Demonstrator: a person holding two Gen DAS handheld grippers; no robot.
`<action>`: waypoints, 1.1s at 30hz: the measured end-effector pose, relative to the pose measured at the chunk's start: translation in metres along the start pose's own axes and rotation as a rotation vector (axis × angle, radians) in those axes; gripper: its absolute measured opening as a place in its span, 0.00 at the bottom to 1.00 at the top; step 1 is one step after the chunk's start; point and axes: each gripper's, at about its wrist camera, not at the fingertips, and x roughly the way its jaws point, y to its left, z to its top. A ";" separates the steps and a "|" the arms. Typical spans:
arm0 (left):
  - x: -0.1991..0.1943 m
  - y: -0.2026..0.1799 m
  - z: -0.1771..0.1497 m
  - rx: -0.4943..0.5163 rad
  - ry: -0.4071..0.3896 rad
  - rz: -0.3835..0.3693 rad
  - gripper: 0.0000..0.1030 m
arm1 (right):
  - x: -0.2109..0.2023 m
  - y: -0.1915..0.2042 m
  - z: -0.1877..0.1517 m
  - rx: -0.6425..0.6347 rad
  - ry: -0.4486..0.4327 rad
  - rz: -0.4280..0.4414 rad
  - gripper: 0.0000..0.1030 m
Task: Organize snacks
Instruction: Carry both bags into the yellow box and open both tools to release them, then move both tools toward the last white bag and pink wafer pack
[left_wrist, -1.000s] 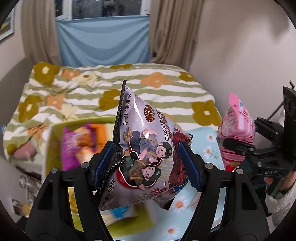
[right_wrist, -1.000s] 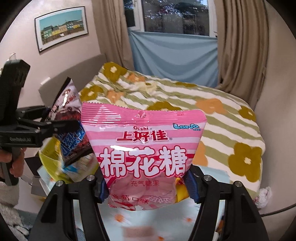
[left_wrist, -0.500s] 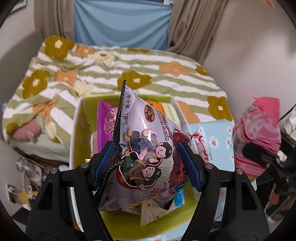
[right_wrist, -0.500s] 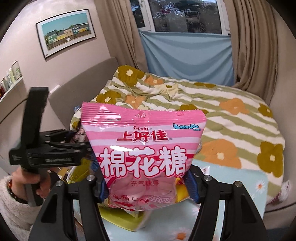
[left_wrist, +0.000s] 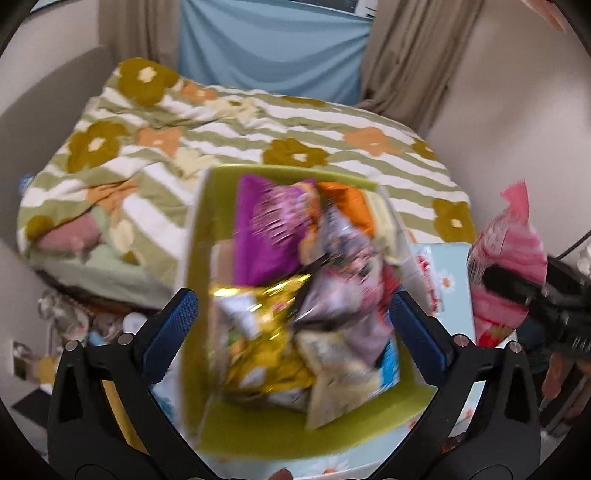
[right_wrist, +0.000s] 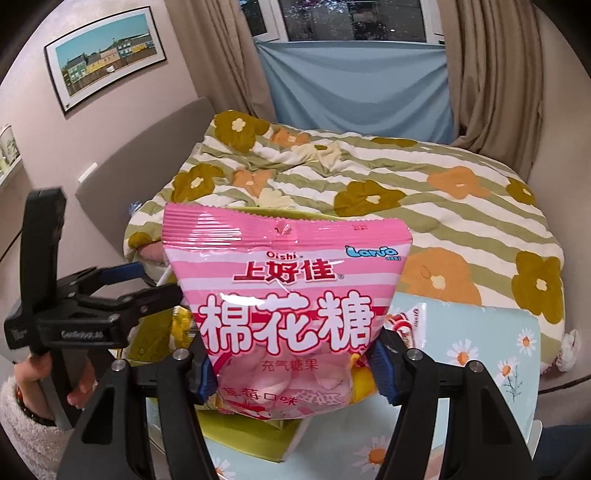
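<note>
While the left-wrist view is smeared by motion blur, the layout reads clearly enough. Bed (left_wrist: 258, 122) with a green-striped floral duvet fills the background in both views, with blue cloth (right_wrist: 354, 85) hanging under the window behind it. Just in front of the bed sits a table with a pale blue daisy-print cover (right_wrist: 480, 347).

Green box (left_wrist: 295, 432) stands on that cover, open at the top and packed with snack packets: a purple bag (left_wrist: 266, 229) toward the far side, an orange one (left_wrist: 351, 206) beside it, a gold-and-yellow packet (left_wrist: 258, 347) nearer the camera, and a greyish-lilac snack bag (left_wrist: 343, 295) lying on top of the pile, right of centre. Print on these is too blurred to read.

Left gripper (left_wrist: 295, 317) hovers above the box with its blue-padded jaws spread wide and nothing between them; the lilac bag lies in the box below, apart from both pads. Seen from the right-wrist view, the same gripper (right_wrist: 147, 284) sits at the box's left edge.

Right gripper (right_wrist: 291, 373) is clamped on the lower part of a pink marshmallow bag (right_wrist: 288, 295), held upright, label facing the camera, above the near side of the box. A small red-and-white packet (right_wrist: 406, 325) lies on the cover just right of it.
</note>
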 end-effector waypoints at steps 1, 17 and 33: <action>-0.005 0.006 -0.004 -0.004 -0.001 0.026 1.00 | 0.002 0.003 0.000 -0.003 0.001 0.011 0.60; -0.052 0.067 -0.044 -0.124 -0.046 0.212 1.00 | 0.044 0.073 -0.012 0.043 0.069 0.226 1.00; -0.066 0.027 -0.037 -0.008 -0.077 0.132 1.00 | 0.004 0.046 -0.023 0.103 -0.001 0.115 1.00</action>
